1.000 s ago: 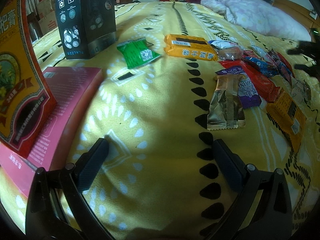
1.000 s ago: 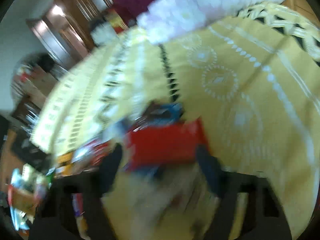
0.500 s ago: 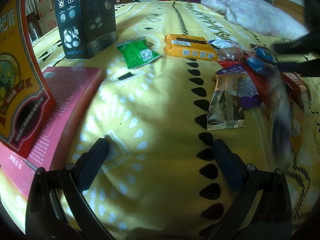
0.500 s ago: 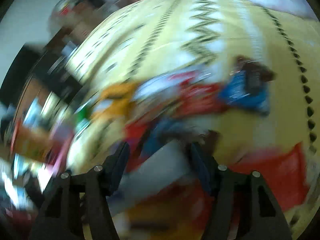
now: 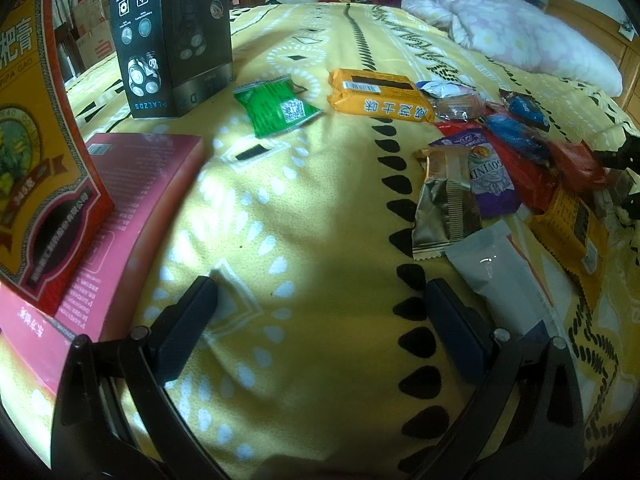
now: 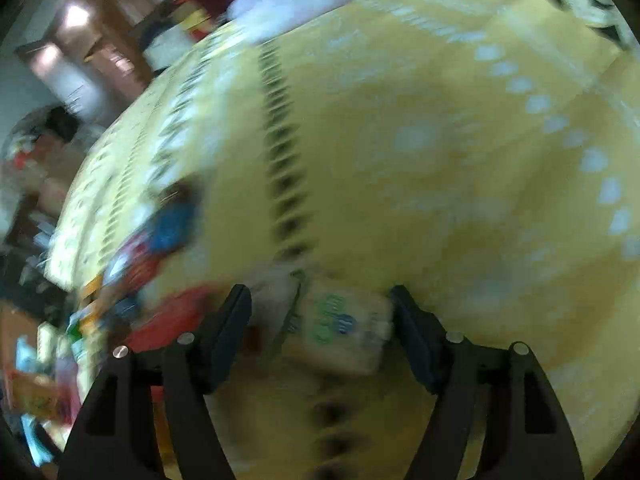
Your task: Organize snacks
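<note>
My left gripper hangs open over the yellow bedspread with nothing between its fingers. Ahead of it lie a green packet, an orange packet, a gold wrapper and a purple packet. A grey pouch lies just beyond its right finger. The right wrist view is blurred. There my right gripper has its jaws opening, with a pale packet with green print lying between them on the bedspread. I cannot tell whether the pads touch it.
A black shaver box stands at the back left. A red and yellow carton rests on a pink box at the left. Red, blue and orange packets pile at the right. A pink quilt lies behind.
The grey pouch now lies on the bedspread beside my left gripper's right finger. My right gripper swung across the pile and now frames the pale packet. My left gripper stayed still.
</note>
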Motion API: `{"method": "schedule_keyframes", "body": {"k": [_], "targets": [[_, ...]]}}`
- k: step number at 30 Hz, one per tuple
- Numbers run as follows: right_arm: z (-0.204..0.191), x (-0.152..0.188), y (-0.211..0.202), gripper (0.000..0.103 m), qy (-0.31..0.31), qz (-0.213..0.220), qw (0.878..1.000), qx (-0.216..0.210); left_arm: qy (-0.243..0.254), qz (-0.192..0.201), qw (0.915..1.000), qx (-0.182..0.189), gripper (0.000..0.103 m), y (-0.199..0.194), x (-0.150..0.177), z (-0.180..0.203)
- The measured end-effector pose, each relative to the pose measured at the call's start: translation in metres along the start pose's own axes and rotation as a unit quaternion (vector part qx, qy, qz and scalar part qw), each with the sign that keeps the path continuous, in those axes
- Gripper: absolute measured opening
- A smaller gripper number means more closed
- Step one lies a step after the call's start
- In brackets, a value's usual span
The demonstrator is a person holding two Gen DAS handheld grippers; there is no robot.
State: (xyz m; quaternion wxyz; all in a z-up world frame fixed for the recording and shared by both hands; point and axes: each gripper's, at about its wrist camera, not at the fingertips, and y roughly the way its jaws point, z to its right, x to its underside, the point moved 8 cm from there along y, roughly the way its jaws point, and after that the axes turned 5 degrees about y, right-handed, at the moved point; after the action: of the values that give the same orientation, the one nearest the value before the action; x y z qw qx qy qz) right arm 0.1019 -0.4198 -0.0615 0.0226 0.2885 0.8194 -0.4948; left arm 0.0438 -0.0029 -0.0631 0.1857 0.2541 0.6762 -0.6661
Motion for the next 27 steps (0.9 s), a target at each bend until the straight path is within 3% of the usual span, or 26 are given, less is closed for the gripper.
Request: {"method": "schedule_keyframes", "body": {"k": [2, 3, 5, 6, 10, 17, 20, 22, 26, 27], "targets": [[-0.039, 0.034, 0.010, 0.076, -0.031, -0.045, 0.998, -0.037, 0.001, -0.006, 1.0000, 0.002, 0.103, -0.002, 0.000, 0.000], [-0.068, 0.058, 0.010, 0.076, -0.048, -0.077, 0.992, -0.082, 0.002, -0.008, 1.0000, 0.004, 0.103, -0.003, 0.001, 0.000], [-0.099, 0.080, -0.009, 0.073, -0.095, -0.072, 0.987, -0.108, 0.006, -0.017, 0.9998, 0.010, 0.103, -0.005, 0.003, 0.000], [-0.103, 0.088, -0.029, 0.074, -0.113, -0.045, 0.988, -0.094, 0.012, -0.024, 0.9995, 0.017, 0.103, -0.007, 0.004, 0.001], [-0.085, 0.100, -0.079, 0.081, -0.118, 0.011, 0.990, -0.073, 0.018, -0.047, 0.9980, 0.039, 0.102, -0.019, 0.012, 0.001], [-0.047, 0.141, -0.106, 0.082, -0.068, -0.015, 0.993, -0.096, -0.029, -0.038, 0.9906, 0.128, 0.102, -0.078, 0.005, 0.034], [-0.050, 0.147, -0.108, 0.082, -0.070, -0.017, 0.991, -0.112, -0.033, -0.079, 0.9846, 0.153, 0.092, -0.070, 0.006, 0.065], [-0.052, 0.150, -0.110, 0.082, -0.070, -0.018, 0.990, -0.120, -0.036, -0.097, 0.9833, 0.149, 0.086, -0.058, 0.008, 0.077], [-0.051, 0.152, -0.116, 0.082, -0.072, -0.013, 0.989, -0.127, -0.013, -0.114, 0.9897, 0.085, 0.083, -0.029, 0.016, 0.079], [-0.050, 0.153, -0.118, 0.082, -0.071, -0.012, 0.989, -0.128, -0.007, -0.116, 0.9902, 0.078, 0.076, -0.027, 0.018, 0.078]]}}
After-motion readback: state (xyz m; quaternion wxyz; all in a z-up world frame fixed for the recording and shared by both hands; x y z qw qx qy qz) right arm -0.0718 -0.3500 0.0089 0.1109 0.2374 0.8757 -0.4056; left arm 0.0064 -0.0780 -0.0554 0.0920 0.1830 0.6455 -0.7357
